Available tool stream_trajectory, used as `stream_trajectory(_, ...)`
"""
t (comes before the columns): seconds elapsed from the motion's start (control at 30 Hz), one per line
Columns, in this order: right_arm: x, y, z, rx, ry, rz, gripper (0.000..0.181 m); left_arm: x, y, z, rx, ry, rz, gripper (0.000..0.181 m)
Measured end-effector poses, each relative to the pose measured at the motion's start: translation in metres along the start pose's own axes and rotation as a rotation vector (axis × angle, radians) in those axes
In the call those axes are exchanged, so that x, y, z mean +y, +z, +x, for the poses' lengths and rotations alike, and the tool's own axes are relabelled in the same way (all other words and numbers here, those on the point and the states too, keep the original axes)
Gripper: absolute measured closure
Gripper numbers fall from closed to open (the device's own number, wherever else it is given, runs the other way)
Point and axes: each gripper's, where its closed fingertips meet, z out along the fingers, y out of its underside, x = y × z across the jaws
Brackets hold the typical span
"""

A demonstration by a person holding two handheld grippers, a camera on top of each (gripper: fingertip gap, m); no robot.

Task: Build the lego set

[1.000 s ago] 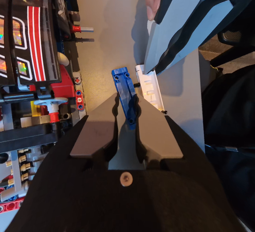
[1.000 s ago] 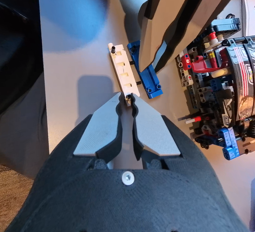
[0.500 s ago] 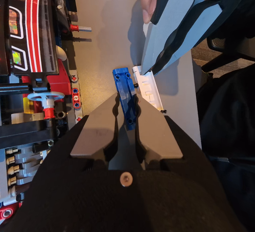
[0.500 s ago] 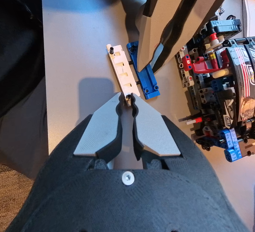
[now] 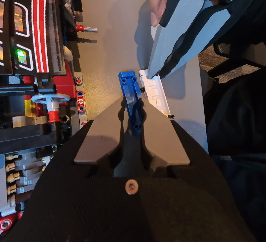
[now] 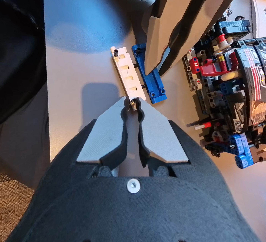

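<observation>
Grey table (image 6: 89,65) carries everything in frame; its edge runs along 9 o'clock in the right wrist view, carpet below it at 7 o'clock. Largest item: the partly built lego vehicle (image 6: 233,94), black body panels with red and white stripes, at 3 o'clock in the right wrist view and filling 9 to 11 o'clock in the left wrist view (image 5: 33,56). A light grey steering wheel (image 5: 50,99) on a red bush stands in its open cockpit; tan pins show in the frame below it. No loose-part bins or trays in view. Left gripper (image 5: 132,102): jaws clamped on the blue panel piece (image 5: 130,88), which stands on edge on the table at centre, pointing to 12 o'clock. Right gripper (image 6: 132,101): jaws together on the near end of the white panel piece (image 6: 128,75), gripping at its black end pin. White and blue pieces lie parallel, just beside each other, linked by two short black pins (image 6: 136,65) with a narrow gap showing between them. A fingertip (image 5: 156,5) rests on the right gripper's body at 1 o'clock in the left wrist view.
</observation>
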Motion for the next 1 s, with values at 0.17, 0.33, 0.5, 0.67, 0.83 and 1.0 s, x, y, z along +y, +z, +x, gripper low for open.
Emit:
stream_trajectory(0.17, 0.0001, -0.0002, -0.0001, -0.009, 0.0, -0.004, 0.174, 0.0002, -0.0001, 0.0001, 0.001, 0.012, -0.015, 0.165)
stream_trajectory(0.33, 0.0001, -0.0007, 0.0001, -0.029, 0.001, -0.017, 0.174, 0.0005, -0.0002, 0.0001, 0.002, 0.02, -0.027, 0.165)
stream_trajectory(0.5, 0.0002, -0.0006, -0.0007, -0.016, 0.011, -0.03, 0.174, 0.0004, -0.0003, 0.0002, 0.007, 0.014, -0.026, 0.165)
stream_trajectory(0.67, 0.0001, -0.0009, -0.0017, -0.014, 0.017, -0.034, 0.174, 0.0002, 0.0002, 0.0009, 0.011, 0.016, -0.025, 0.165)
stream_trajectory(0.83, -0.001, -0.0004, -0.002, -0.01, 0.01, -0.044, 0.174, 0.0, 0.0002, 0.0005, 0.0, 0.018, -0.022, 0.165)
stream_trajectory(1.0, -0.0005, 0.0004, -0.0016, 0.014, 0.01, -0.067, 0.174, 0.0007, -0.0003, 0.0003, -0.021, 0.006, -0.022, 0.166)
